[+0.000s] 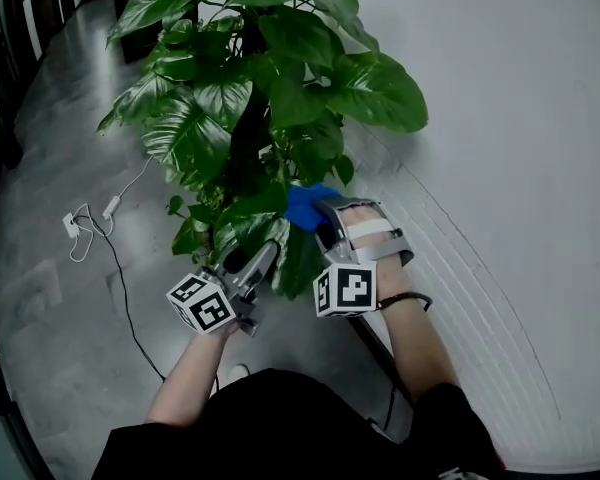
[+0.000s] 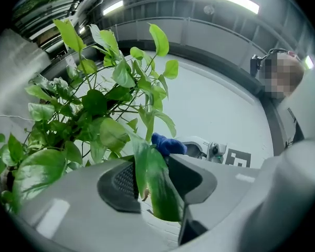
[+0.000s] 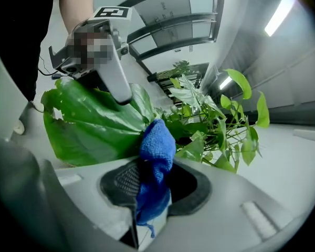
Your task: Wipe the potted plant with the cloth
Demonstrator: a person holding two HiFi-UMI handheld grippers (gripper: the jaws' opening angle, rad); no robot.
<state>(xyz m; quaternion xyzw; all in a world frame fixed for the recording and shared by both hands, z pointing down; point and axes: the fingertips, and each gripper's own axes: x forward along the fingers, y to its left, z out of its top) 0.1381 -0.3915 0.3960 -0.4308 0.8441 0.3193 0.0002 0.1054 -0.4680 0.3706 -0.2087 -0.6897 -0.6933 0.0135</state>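
One plant (image 1: 270, 88), one cloth (image 3: 157, 140), two grippers: your left gripper (image 2: 149, 180), tilted up, pinches a leaf (image 2: 160, 196); your right gripper (image 3: 152, 185) beside it clamps the cloth.

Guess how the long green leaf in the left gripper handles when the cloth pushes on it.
Probably floppy: the long green leaf curls between the left gripper's jaws, so it would bend away unless held taut. Likely fragile: it looks thin, so a hard tug may tear it. Its glossy face should let the blue fuzzy cloth slide.
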